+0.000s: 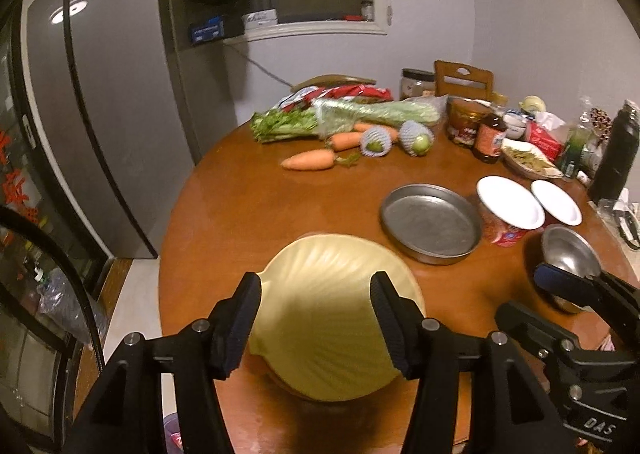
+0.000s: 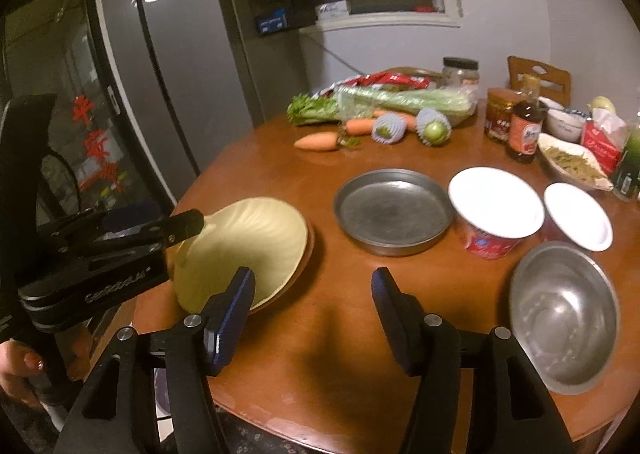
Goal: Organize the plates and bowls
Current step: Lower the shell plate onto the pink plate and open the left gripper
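On the round wooden worktop (image 2: 320,334) I count one cream shell-shaped plate (image 2: 244,250), one flat metal pan (image 2: 394,210), one steel bowl (image 2: 564,318), and two red tubs, the larger tub (image 2: 496,210) and the smaller tub (image 2: 578,216), each closed by a white lid. The metal pan and the steel bowl are both empty. The shell plate lies near the worktop's left edge, on top of something brown whose rim shows beneath it; the pan sits at the centre, the tubs to its right, and the steel bowl nearest on the right.

Further back lie three carrots (image 2: 316,142), two green fruits in foam netting (image 2: 434,130), one bunch of celery (image 2: 400,102), one clear jar (image 2: 460,72), one red-labelled jar (image 2: 500,114) and one dark sauce bottle (image 2: 526,130). An oval dish (image 2: 572,166) holds greenish shredded food.

The left gripper (image 1: 316,318) hangs over the shell plate with its jaws spread; the plate shows between them but the pads do not press it. The right gripper (image 2: 314,318) has its jaws spread with nothing between them, over bare worktop between the plate and the steel bowl
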Tool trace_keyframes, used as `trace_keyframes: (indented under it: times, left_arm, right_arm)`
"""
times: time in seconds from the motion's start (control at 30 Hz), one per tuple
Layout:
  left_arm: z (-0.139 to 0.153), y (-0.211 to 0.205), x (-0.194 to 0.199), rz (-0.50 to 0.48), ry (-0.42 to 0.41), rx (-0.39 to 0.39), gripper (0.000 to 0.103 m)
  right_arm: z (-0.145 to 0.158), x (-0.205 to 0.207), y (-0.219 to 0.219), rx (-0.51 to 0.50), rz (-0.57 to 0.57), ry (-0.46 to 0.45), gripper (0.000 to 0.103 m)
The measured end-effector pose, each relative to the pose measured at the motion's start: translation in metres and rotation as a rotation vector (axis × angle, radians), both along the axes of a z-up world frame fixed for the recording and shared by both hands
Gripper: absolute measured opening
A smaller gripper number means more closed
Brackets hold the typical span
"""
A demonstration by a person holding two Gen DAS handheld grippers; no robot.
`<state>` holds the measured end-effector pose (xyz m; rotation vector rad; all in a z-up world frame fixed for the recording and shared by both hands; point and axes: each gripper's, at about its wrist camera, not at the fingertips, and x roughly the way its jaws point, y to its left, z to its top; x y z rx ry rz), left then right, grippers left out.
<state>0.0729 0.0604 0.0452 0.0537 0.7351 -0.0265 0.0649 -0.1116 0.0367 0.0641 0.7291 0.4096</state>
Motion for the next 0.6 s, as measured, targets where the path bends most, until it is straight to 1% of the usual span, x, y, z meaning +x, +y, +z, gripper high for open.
trace_keyframes:
  times: [0.1, 0.37, 0.6]
  left_arm:
    - [0.007, -0.009, 0.001, -0.033, 0.001, -0.019, 0.057]
    - [0.021, -0.042, 0.018, -0.084, -0.005, 0.008, 0.057]
    - [0.021, -0.065, 0.040, -0.123, 0.015, 0.033, 0.058]
  right_arm:
    - [0.004, 0.001, -0.011, 0.020, -0.027, -0.007, 0.067]
    - [0.008, 0.015, -0.044, 0.056, -0.103, -0.002, 0.067]
    - [0.008, 0.025, -0.071, 0.086, -0.170, 0.005, 0.068]
